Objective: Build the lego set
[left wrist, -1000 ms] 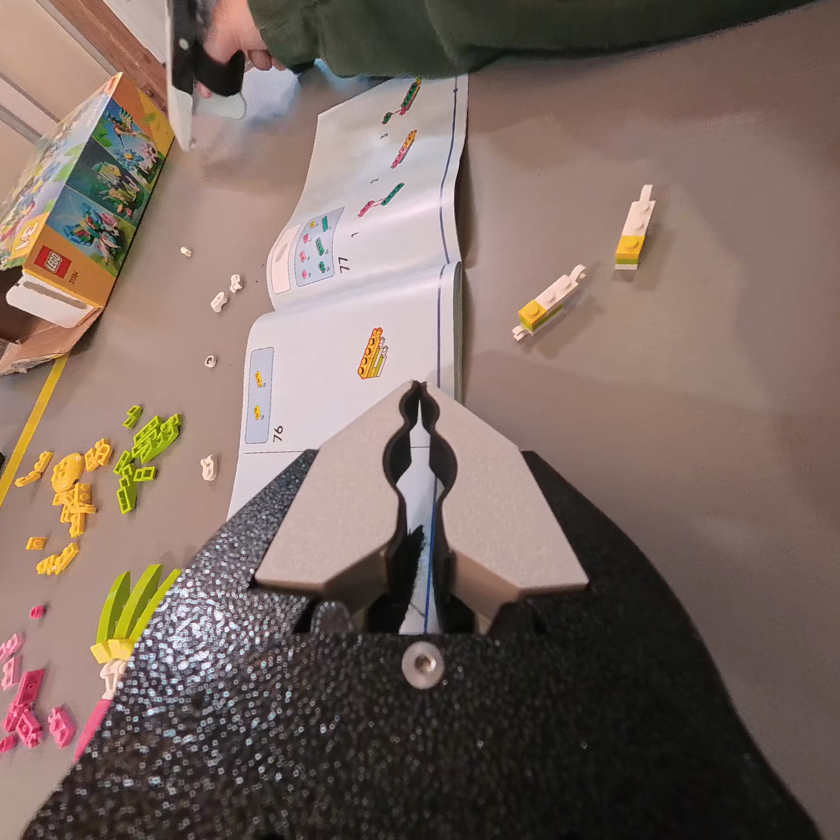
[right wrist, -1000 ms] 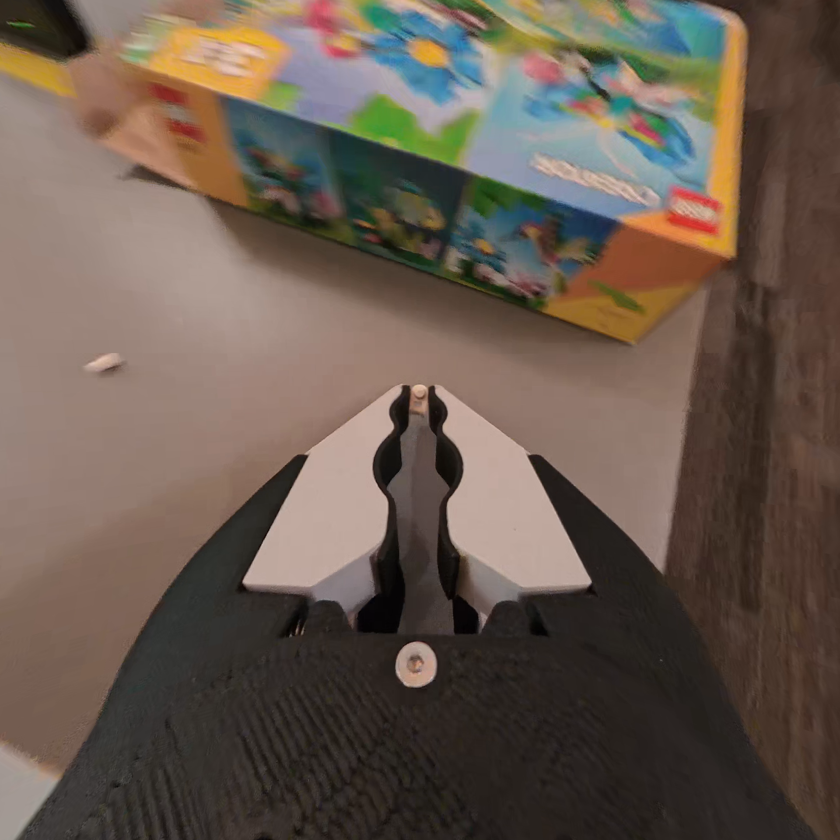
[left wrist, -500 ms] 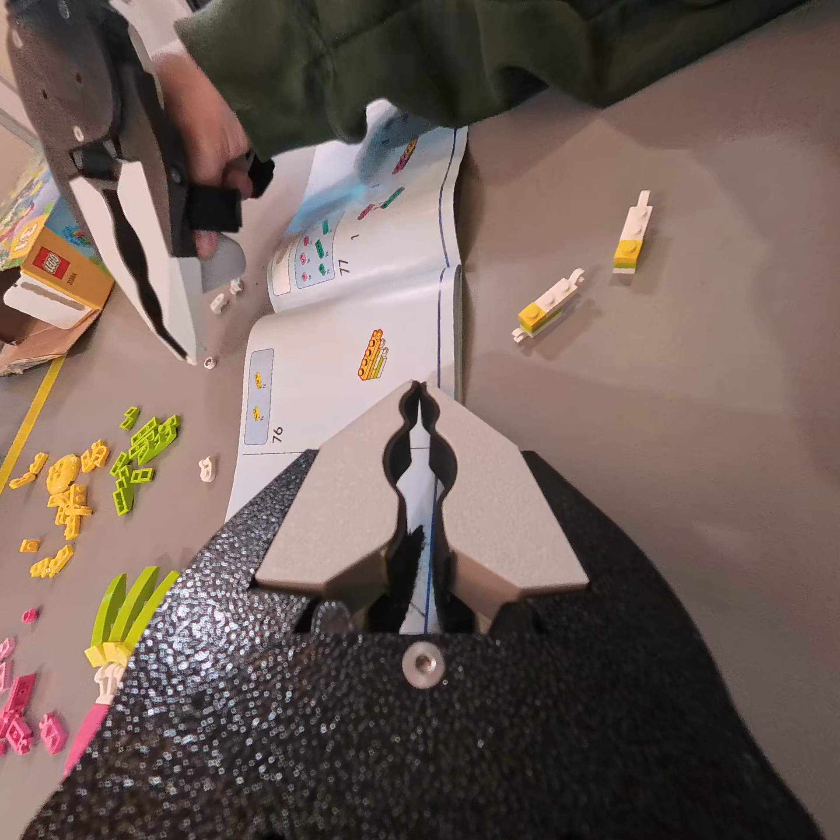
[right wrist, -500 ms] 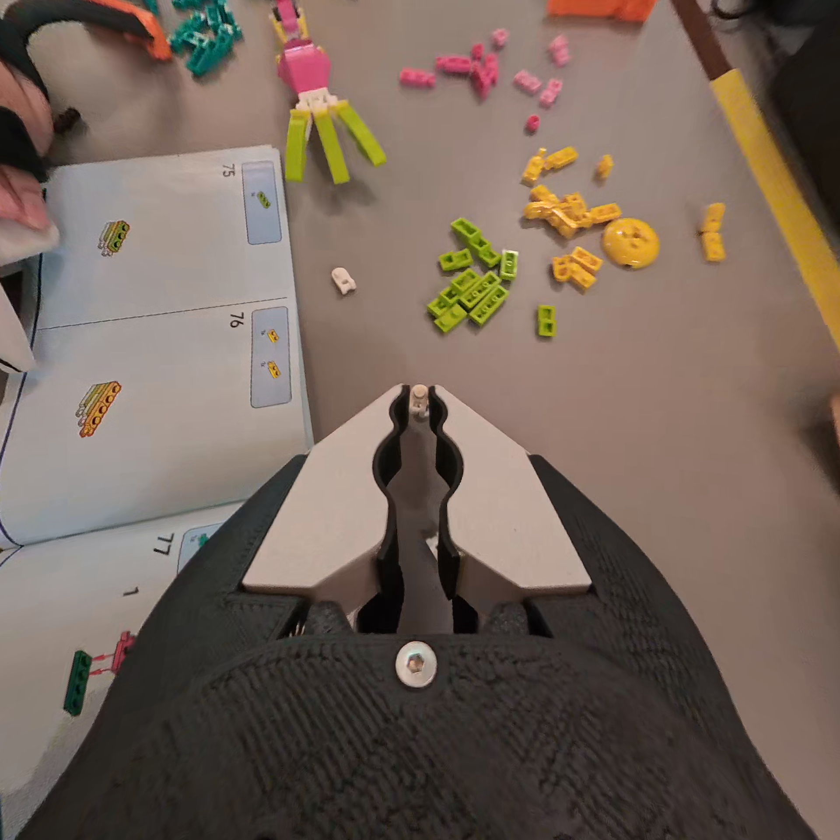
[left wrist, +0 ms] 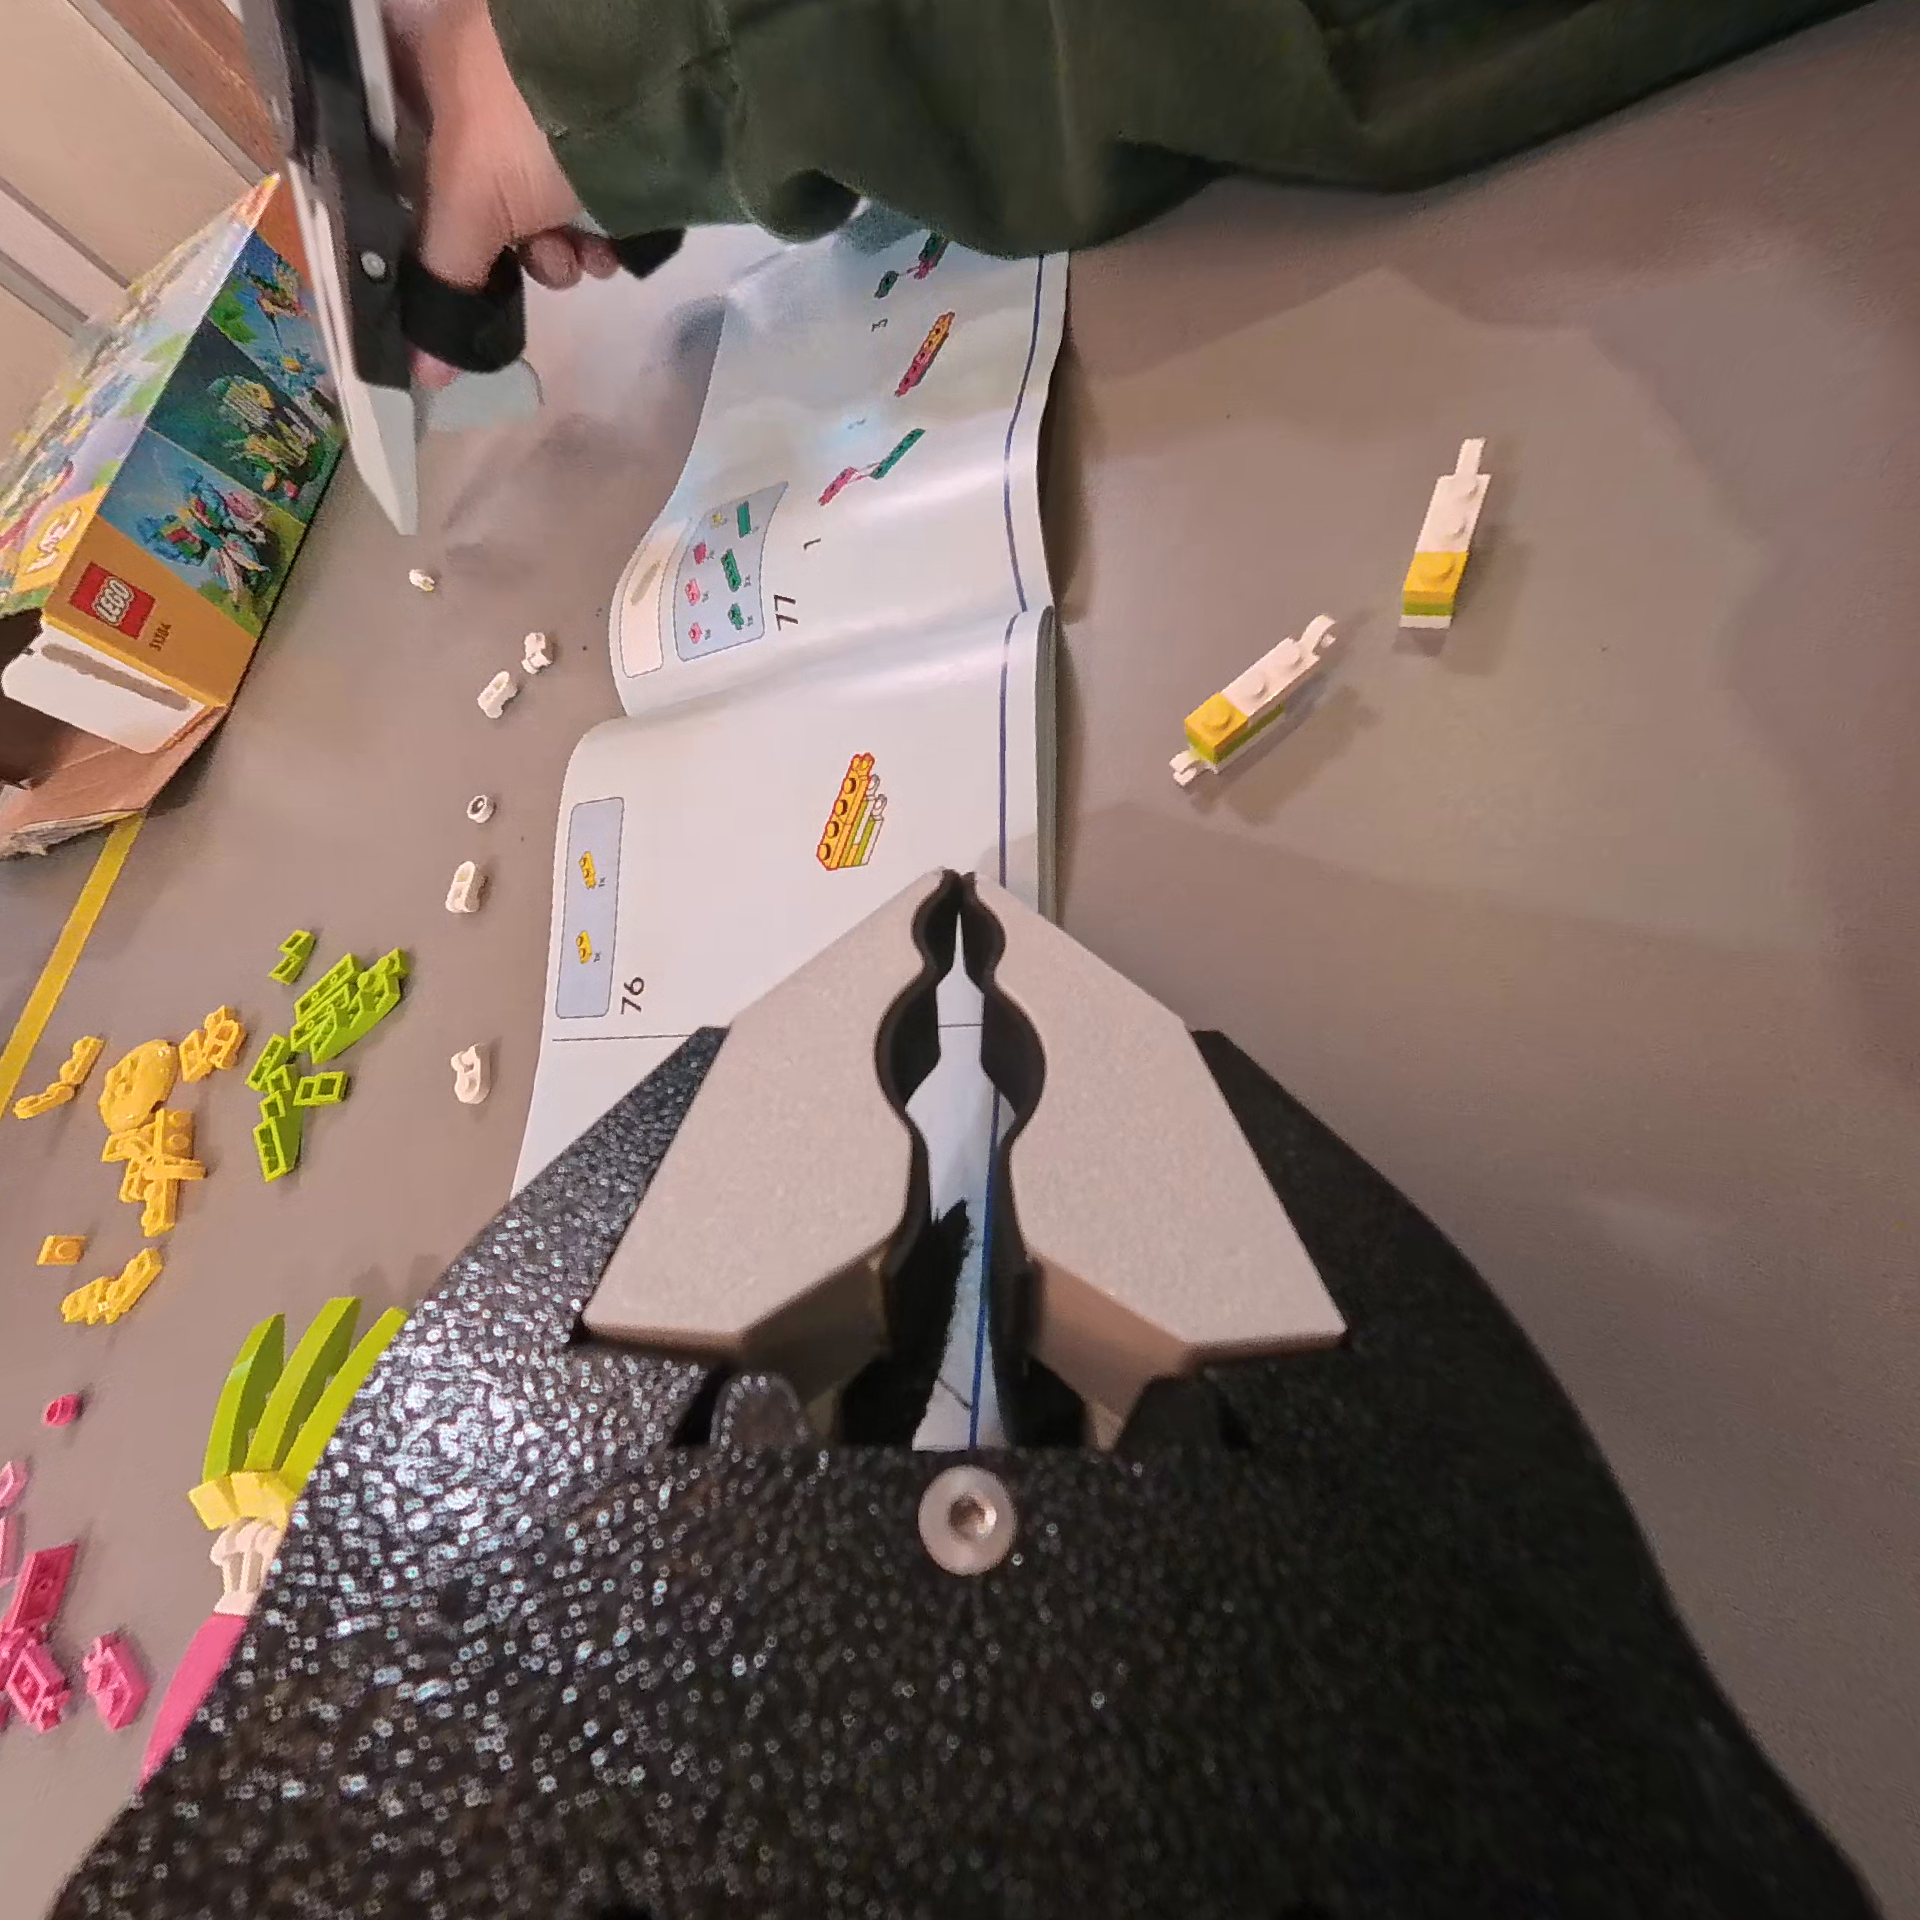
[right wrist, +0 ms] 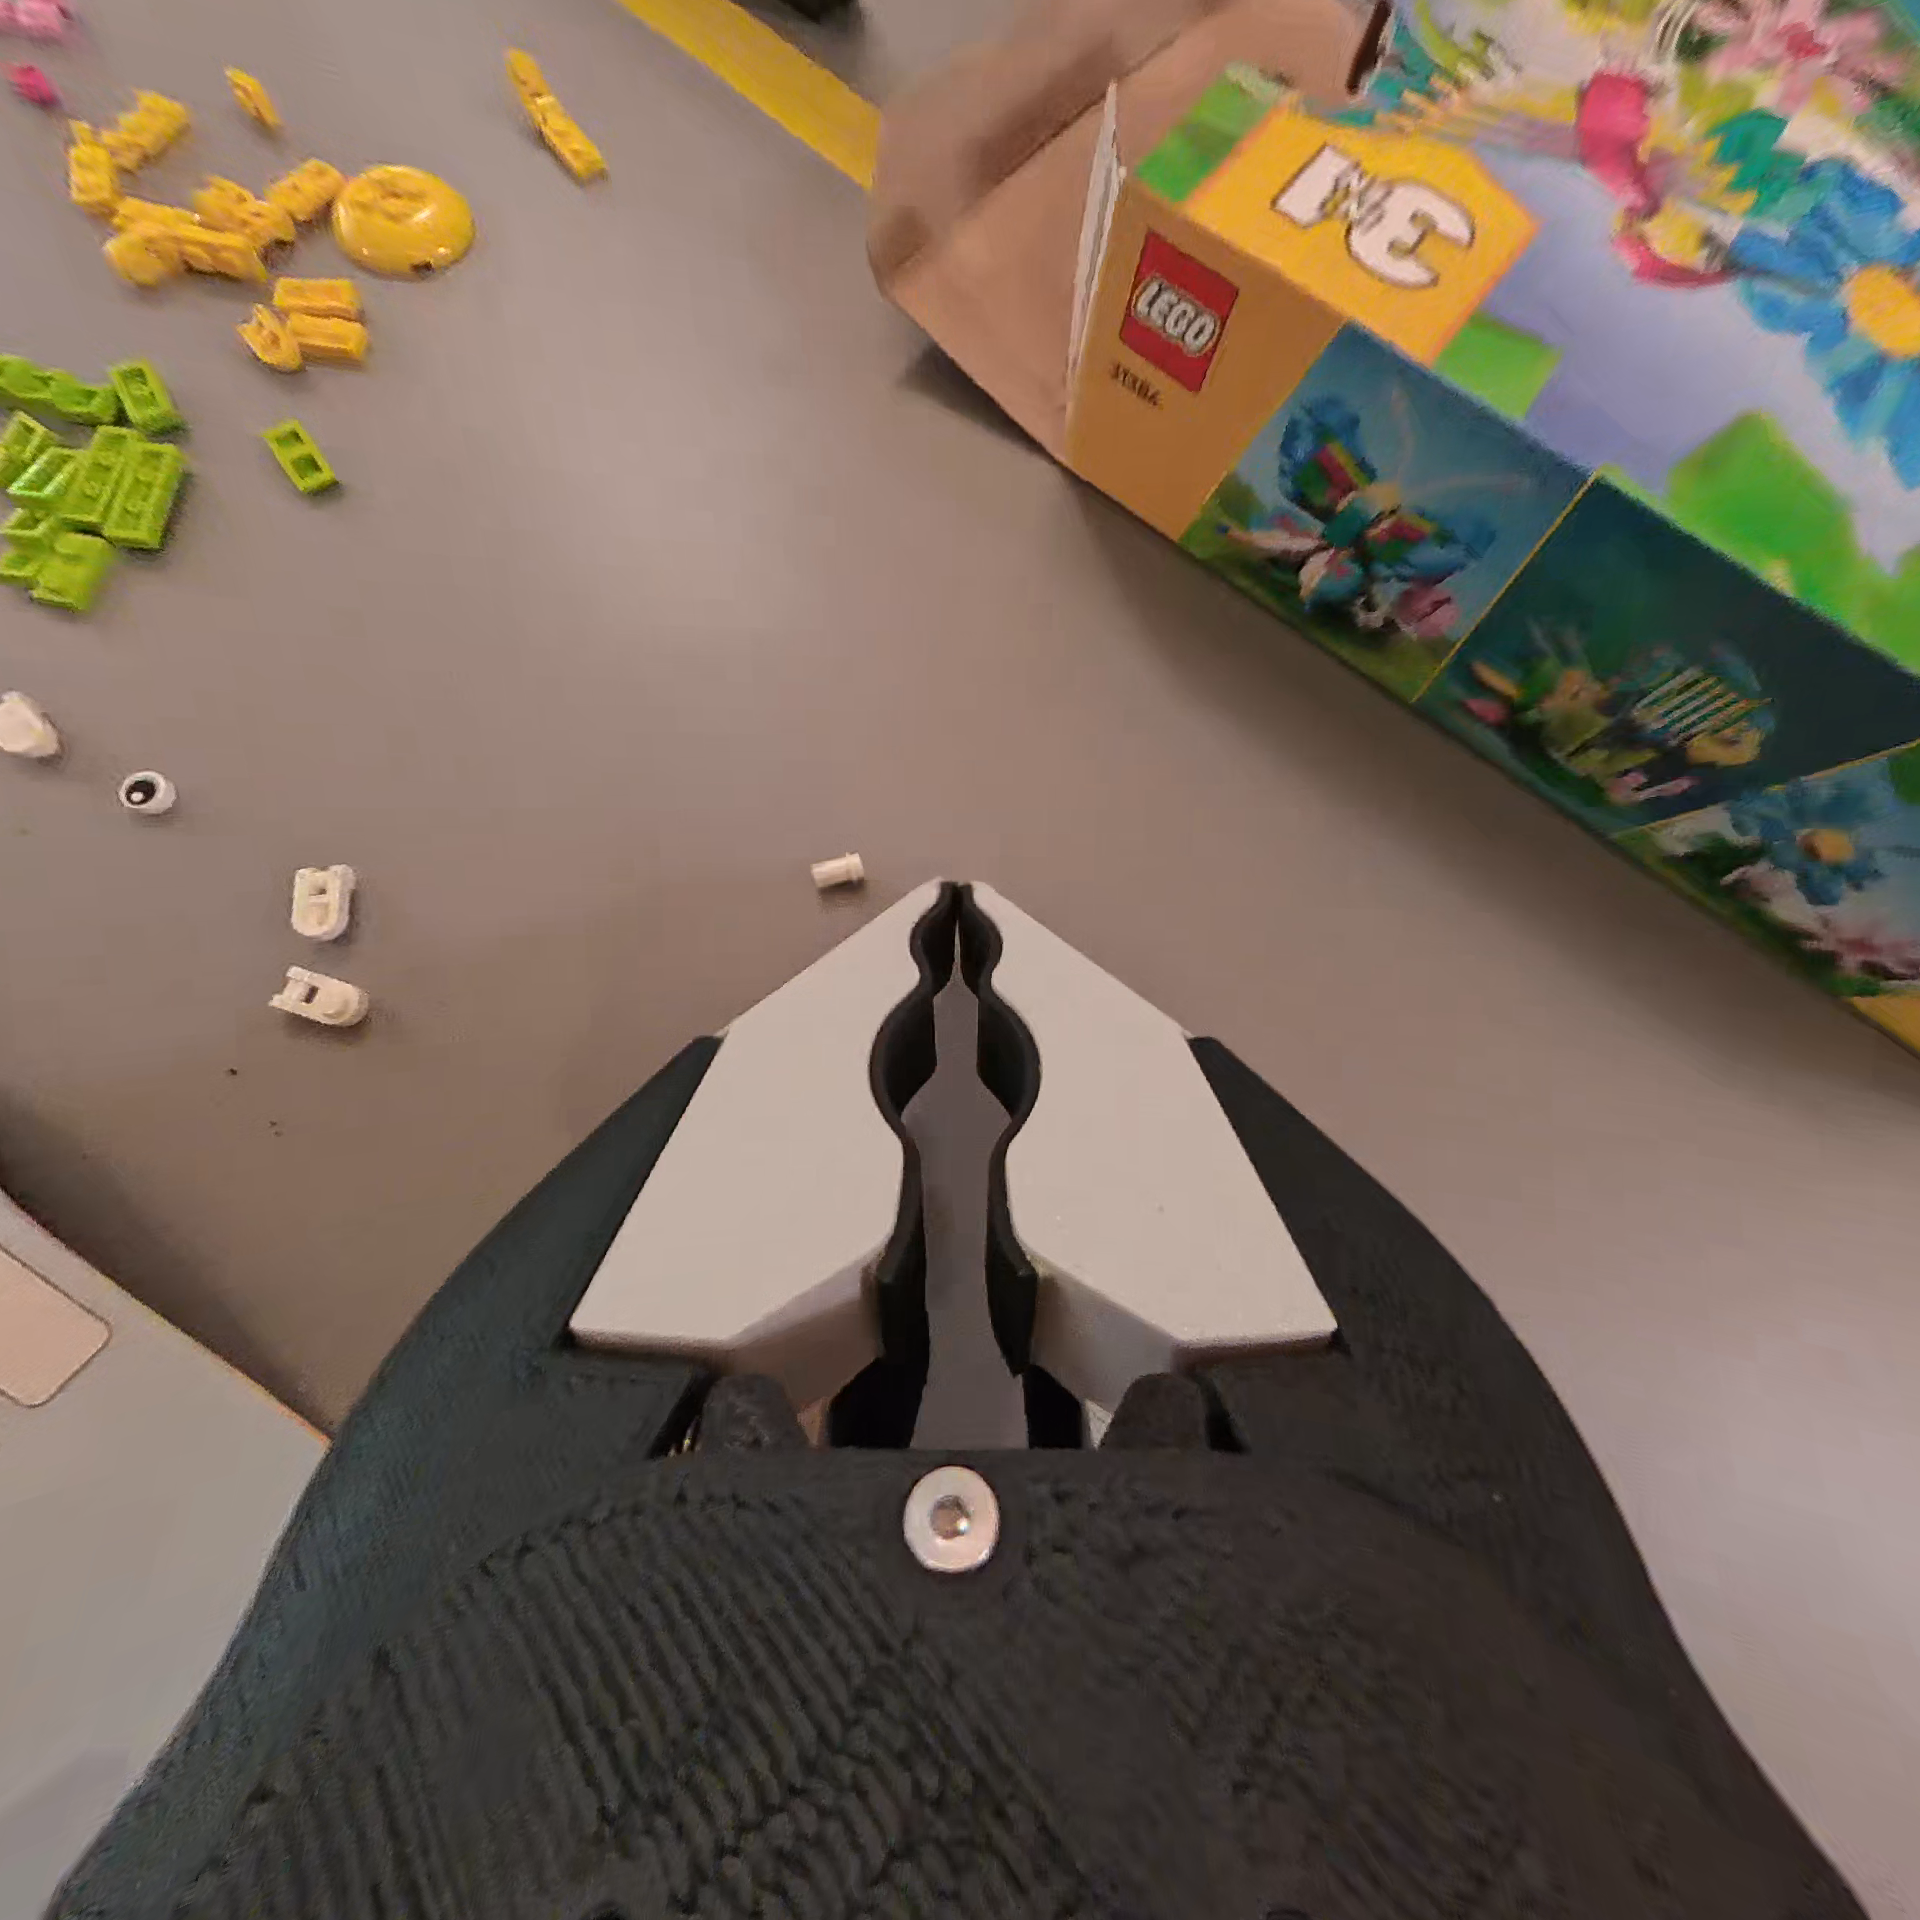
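My left gripper point(left wrist: 958, 885) is shut and empty, above the open instruction booklet point(left wrist: 831, 717). Two small white, yellow and lime assemblies point(left wrist: 1252, 698) point(left wrist: 1442, 551) lie to the right of the booklet. My right gripper point(right wrist: 951, 891) is shut and empty, low over the grey table. A small white peg point(right wrist: 837, 871) lies on the table just left of its tips. The right gripper also shows in the left wrist view point(left wrist: 400, 499), held by a hand, with the peg point(left wrist: 420, 579) below it. Two white clip pieces point(right wrist: 322, 902) point(right wrist: 320, 1000) and an eye piece point(right wrist: 147, 792) lie further left.
The set's box point(right wrist: 1455, 447) stands open to the right of my right gripper, and shows in the left wrist view point(left wrist: 177, 488). Lime bricks point(left wrist: 322, 1018), yellow bricks point(left wrist: 145, 1122), pink bricks point(left wrist: 42, 1662) and a pink and lime assembly point(left wrist: 281, 1392) lie left of the booklet. A green sleeve point(left wrist: 1039, 104) reaches across the back. There is about 30 cm between the tips of the two grippers. From either gripper's tips it is about 15 cm to the eye piece point(right wrist: 147, 792). My left wrist view point(left wrist: 480, 801) looks at it from another angle.
My right gripper swung from over the brick piles to beside the box. The white peg it held at its tips now lies on the table. The left gripper has not moved.
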Available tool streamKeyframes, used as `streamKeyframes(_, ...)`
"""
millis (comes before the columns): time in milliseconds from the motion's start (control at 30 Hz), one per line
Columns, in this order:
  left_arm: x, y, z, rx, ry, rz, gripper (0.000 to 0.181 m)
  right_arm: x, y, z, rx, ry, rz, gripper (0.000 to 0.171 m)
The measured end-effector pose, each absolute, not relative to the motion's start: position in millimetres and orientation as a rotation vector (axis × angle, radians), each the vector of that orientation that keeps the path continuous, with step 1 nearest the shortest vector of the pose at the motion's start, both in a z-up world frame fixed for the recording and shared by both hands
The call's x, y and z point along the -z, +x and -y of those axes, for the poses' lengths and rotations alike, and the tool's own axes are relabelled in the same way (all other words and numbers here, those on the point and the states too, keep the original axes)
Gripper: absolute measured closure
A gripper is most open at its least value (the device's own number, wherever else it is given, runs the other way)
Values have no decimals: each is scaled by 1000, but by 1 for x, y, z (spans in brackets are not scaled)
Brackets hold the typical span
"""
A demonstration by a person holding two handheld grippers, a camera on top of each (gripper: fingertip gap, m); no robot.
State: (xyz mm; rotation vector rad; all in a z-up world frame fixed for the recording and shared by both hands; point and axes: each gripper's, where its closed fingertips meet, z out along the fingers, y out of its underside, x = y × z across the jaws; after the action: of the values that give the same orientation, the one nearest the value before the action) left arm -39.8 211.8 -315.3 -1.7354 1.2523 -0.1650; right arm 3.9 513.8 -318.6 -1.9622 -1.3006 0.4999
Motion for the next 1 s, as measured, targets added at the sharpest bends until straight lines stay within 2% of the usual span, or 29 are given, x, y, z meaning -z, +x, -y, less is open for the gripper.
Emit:
streamKeyframes(33, 315, -40, -212, 164, -1734, -1253, 181, 322, 3, -513, -497, -1981, 1307, 171)
streamKeyframes(233, 315, -39, -212, 161, -1731, -1256, 181, 326, -24, -488, -523, -1946, 1433, 171)
streamKeyframes(367, 315, -39, -212, 160, -1729, -1257, 181, 321, -58, -431, -756, -1790, 1684, 171)
streamKeyframes(800, 315, -39, -212, 154, -1728, -1263, 181, 325, -17, -393, -915, -1842, 1977, 171)
streamKeyframes(1000, 315, -39, -212, 151, -1726, -1266, 181, 326, -43, -398, -841, -1764, 1921, 171)
